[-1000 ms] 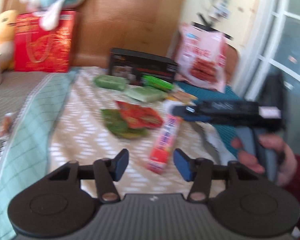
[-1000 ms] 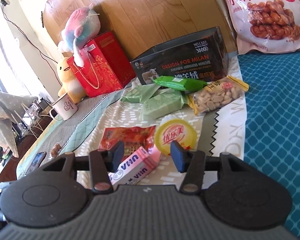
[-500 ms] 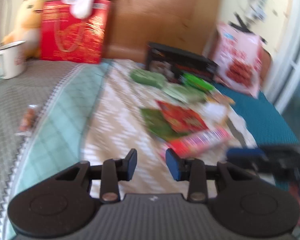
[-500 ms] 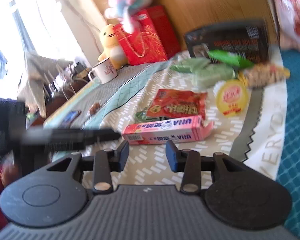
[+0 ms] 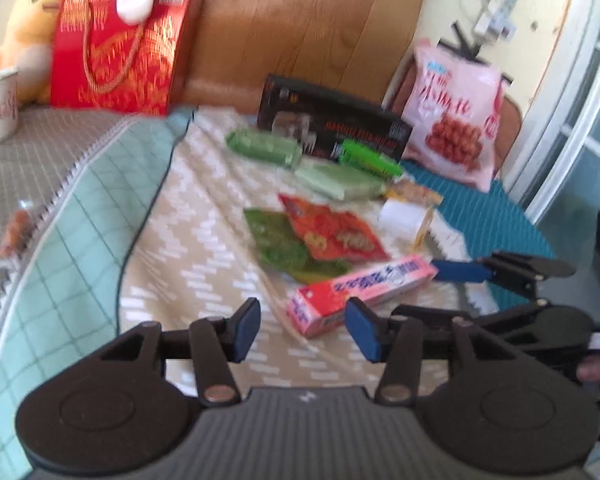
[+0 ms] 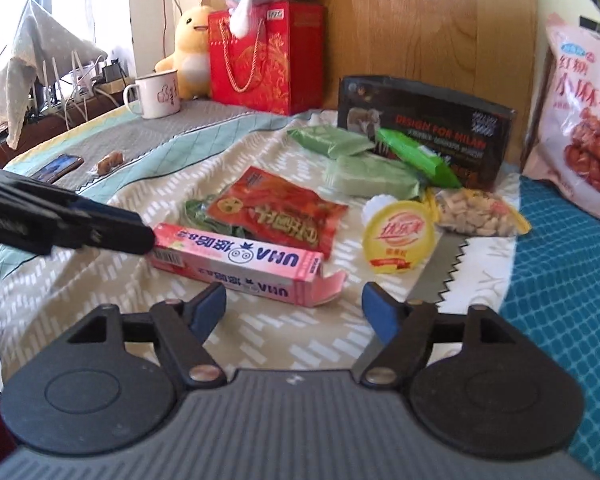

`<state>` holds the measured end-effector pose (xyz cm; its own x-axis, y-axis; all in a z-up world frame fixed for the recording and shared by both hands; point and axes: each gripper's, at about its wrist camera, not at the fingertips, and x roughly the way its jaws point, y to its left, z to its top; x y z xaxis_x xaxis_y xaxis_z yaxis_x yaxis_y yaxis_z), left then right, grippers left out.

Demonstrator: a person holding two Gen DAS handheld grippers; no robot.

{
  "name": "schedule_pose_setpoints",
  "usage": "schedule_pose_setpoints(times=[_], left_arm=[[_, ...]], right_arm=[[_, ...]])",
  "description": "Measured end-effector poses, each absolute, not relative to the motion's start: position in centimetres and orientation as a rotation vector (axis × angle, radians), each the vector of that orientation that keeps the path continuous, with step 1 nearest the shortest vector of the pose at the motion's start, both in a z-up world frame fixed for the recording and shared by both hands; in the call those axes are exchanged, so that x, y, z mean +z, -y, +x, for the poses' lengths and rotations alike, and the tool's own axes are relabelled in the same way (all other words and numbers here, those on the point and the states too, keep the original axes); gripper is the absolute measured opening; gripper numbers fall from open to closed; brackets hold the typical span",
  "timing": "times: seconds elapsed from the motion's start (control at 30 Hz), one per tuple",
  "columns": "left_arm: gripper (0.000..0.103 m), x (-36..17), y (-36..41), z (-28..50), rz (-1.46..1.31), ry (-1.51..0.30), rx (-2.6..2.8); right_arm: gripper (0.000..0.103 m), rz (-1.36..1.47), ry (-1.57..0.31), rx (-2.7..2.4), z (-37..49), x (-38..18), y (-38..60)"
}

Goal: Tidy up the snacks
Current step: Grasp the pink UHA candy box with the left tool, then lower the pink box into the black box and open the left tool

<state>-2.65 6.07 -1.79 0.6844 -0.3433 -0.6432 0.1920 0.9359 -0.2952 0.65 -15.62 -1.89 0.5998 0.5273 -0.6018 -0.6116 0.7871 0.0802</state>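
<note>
My right wrist view alone shows a phone [image 6: 58,167] at the bed's left edge. The pink snack box [image 6: 236,264] lies flat on the patterned cloth [image 6: 100,280], ahead of both fingers. My right gripper [image 6: 294,310] has just opened wide and my left gripper [image 5: 302,330] partway, both empty.

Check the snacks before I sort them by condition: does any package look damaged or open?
Yes. The long pink box lying on the patterned cloth has its end flap hanging open at the end nearest the right gripper's camera. The red packet lies overlapping a green packet. Nothing looks spilled.
</note>
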Motion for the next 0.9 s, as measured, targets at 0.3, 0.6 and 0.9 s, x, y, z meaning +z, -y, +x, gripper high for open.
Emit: schedule_pose_setpoints(times=[0.3,0.6,0.9], left_arm=[[0.031,-1.2,-5.7,-2.5,-0.225,-0.763,-0.340],[0.032,4.7,-5.6,2.8,-0.259,-0.668,-0.372],[0.035,9.1,-3.3,12.5,-0.214,-0.570,-0.359]], right_arm=[[0.037,-0.129,-0.610,0.651,-1.4,-0.4,15.4],[0.034,-0.048,-0.474,0.558,1.8,4.8,16.3],[0.033,-0.027,-0.422,0.463,9.6,6.8,16.7]])
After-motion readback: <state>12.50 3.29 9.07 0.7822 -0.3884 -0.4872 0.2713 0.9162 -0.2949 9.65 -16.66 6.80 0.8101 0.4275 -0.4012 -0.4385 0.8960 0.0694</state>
